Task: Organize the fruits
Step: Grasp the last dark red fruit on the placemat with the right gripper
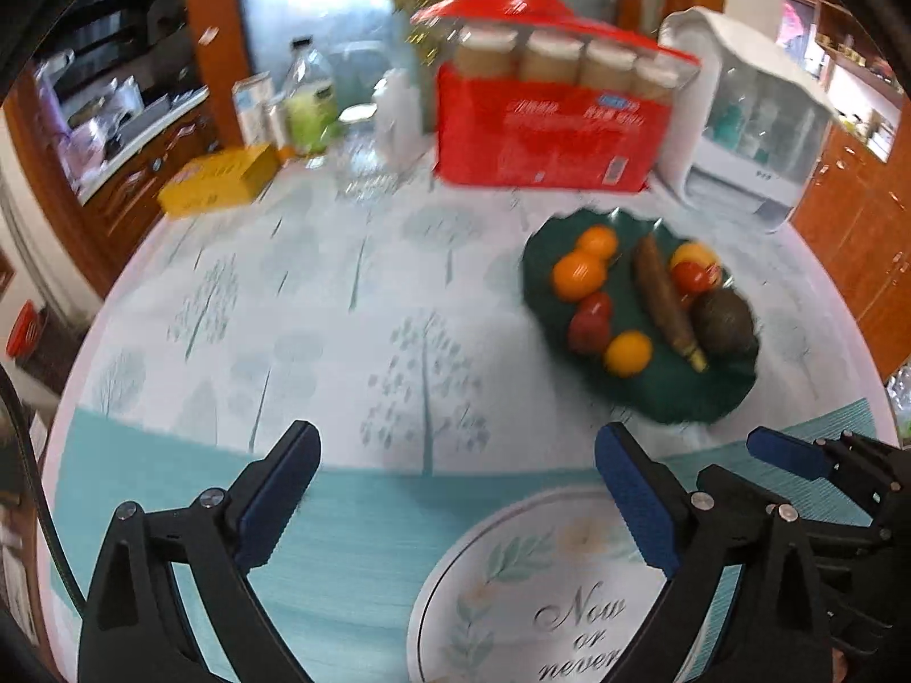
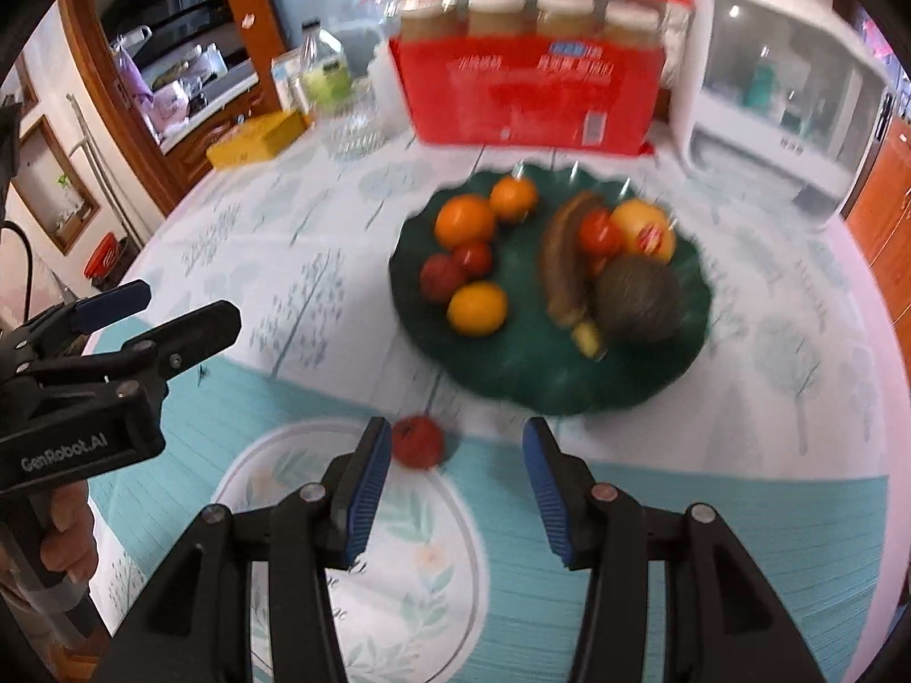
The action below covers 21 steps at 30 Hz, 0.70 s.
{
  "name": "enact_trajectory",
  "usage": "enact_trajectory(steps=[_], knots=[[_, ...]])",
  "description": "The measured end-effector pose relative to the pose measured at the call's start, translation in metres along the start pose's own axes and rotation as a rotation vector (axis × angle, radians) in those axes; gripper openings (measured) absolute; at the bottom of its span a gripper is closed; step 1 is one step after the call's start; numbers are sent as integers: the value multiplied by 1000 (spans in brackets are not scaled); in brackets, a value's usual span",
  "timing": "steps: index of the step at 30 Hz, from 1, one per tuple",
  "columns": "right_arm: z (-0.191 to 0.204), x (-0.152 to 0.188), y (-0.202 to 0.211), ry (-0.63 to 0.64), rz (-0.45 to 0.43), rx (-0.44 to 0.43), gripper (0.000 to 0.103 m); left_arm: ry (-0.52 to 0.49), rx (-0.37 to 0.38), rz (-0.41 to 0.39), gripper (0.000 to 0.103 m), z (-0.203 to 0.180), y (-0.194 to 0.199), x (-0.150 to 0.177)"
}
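Note:
A dark green plate (image 2: 512,364) holds several fruits: oranges (image 2: 464,220), small red fruits (image 2: 441,278), a brown banana (image 2: 563,262), an avocado (image 2: 637,296) and a yellow-red apple (image 2: 646,230). The plate shows in the left wrist view too (image 1: 677,398). A loose red fruit (image 2: 418,440) lies on the tablecloth, just ahead of my right gripper (image 2: 458,444), which is open and empty. My left gripper (image 1: 455,455) is open and empty over the table's front; it appears at the left of the right wrist view (image 2: 154,307).
A red box of jars (image 2: 529,91), a white appliance (image 2: 780,97), a yellow box (image 2: 256,139), a bottle (image 2: 324,68) and a glass (image 2: 353,125) stand at the table's back. A round printed mat (image 2: 353,558) lies under my right gripper.

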State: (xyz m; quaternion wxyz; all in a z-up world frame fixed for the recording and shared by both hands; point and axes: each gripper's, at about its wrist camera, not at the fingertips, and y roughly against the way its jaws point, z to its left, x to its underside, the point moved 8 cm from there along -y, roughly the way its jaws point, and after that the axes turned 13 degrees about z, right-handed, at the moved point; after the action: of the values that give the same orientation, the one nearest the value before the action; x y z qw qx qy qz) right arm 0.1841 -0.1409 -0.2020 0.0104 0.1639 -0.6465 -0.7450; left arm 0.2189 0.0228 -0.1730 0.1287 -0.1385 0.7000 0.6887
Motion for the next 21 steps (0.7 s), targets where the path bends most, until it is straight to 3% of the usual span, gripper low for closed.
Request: enact_trajectory(steps=[8, 18, 21], knots=[[10, 6, -42, -17, 47, -16, 49, 62, -21, 66, 97, 17, -37, 28], [15, -3, -65, -20, 52, -5, 48, 65, -24, 74, 97, 27, -48, 25], [16, -3, -65, -8, 49, 7, 42, 66, -20, 77, 97, 28, -49, 24]])
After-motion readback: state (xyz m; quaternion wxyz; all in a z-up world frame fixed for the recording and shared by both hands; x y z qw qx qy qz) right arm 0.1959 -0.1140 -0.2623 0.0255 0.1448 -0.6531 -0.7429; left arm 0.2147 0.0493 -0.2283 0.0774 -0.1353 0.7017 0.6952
